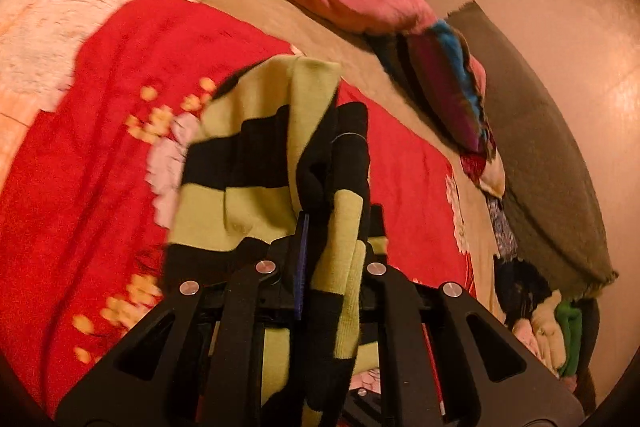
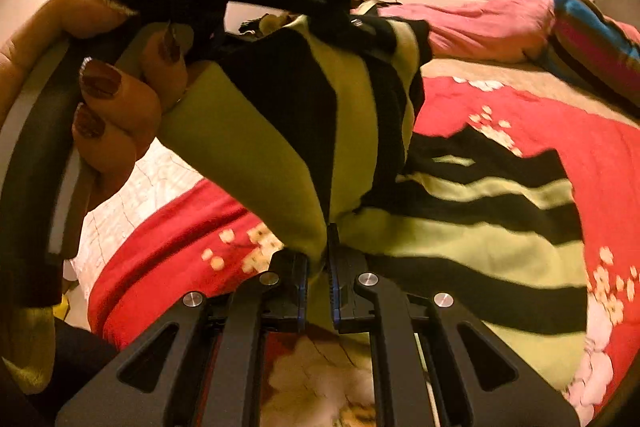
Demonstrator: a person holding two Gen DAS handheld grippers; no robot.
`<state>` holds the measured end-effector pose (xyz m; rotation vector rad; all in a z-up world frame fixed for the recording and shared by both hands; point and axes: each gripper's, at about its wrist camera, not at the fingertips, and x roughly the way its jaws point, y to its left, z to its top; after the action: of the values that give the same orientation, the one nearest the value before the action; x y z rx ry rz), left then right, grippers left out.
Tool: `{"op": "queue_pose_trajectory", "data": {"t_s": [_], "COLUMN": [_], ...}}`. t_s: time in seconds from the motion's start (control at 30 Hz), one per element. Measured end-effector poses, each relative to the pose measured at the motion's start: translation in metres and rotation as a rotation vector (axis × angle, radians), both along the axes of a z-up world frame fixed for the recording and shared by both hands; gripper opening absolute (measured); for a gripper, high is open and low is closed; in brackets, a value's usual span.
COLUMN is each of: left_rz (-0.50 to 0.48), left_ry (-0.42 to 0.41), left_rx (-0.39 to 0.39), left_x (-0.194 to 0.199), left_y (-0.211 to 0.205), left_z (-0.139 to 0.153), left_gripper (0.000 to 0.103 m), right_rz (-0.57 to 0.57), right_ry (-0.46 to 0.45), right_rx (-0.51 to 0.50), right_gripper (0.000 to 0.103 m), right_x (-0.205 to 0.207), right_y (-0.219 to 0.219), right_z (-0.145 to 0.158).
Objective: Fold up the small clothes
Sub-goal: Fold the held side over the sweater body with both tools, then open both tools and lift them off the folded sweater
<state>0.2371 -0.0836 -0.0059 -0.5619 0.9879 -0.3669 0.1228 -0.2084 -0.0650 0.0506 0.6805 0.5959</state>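
While the wide bed (image 1: 304, 27) lies under a red flowered blanket (image 2: 560, 131), a black-and-lime striped knit garment (image 2: 480, 219) hangs over its middle, partly resting on the blanket. The left gripper (image 1: 332, 223) pinches one bunched edge, and the right gripper (image 2: 319, 259) pinches another, both pressed together on the knit.

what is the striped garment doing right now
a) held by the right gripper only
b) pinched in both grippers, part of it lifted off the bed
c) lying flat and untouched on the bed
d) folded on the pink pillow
b: the left gripper and the right gripper are each shut on the green and black striped garment, whose gripped part hangs above the red floral blanket.
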Motion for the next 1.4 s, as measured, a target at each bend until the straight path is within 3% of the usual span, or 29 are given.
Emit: {"op": "queue_pose_trajectory", "data": {"t_s": [0.2,0.3,0.33,0.37,0.43,0.63,0.73,0.83,1.0,1.23,1.4], "left_rz": [-0.054,-0.082,-0.106,-0.139,-0.176,-0.112,-0.046,0.006,0.054,0.065,0.078], "left_ry": [0.016,0.024,0.022,0.011,-0.011,-0.025,-0.033,-0.051,-0.1,-0.137,-0.144], "left_rx": [-0.007,-0.052,-0.078,-0.116,-0.123,-0.044,0.051,0.137,0.297,0.39,0.434], "left_x": [-0.012,-0.017,-0.019,-0.022,-0.03,-0.051,-0.061,-0.068,-0.075,-0.078,-0.08], "left_y": [-0.043,-0.055,-0.059,-0.063,-0.068,-0.045,-0.027,-0.015,-0.002,0.001,0.003], "left_z": [-0.015,-0.023,-0.024,-0.024,-0.022,-0.022,-0.023,-0.021,-0.015,-0.007,-0.008], "left_gripper": [0.006,0.011,0.021,0.04,0.05,0.05,0.05,0.055,0.063,0.074,0.08], "right_rz": [-0.031,-0.05,-0.056,-0.063,-0.081,-0.11,-0.104,-0.103,-0.136,-0.241,-0.273], "right_ry": [0.053,0.083,0.094,0.1,0.107,0.15,0.157,0.161,0.165,0.222,0.215], "right_rx": [0.005,0.007,0.008,0.008,0.002,0.017,0.018,0.01,0.018,0.113,0.173], "right_gripper": [0.008,0.008,0.009,0.009,0.012,0.017,0.019,0.024,0.042,0.046,0.068], "right_x": [-0.013,-0.015,-0.017,-0.022,-0.024,-0.031,-0.031,-0.036,-0.054,-0.054,-0.039], "right_y": [-0.025,-0.035,-0.038,-0.04,-0.045,-0.057,-0.058,-0.067,-0.089,-0.135,-0.152], "right_z": [-0.012,-0.02,-0.022,-0.022,-0.024,-0.029,-0.029,-0.028,-0.024,-0.015,0.004]}}
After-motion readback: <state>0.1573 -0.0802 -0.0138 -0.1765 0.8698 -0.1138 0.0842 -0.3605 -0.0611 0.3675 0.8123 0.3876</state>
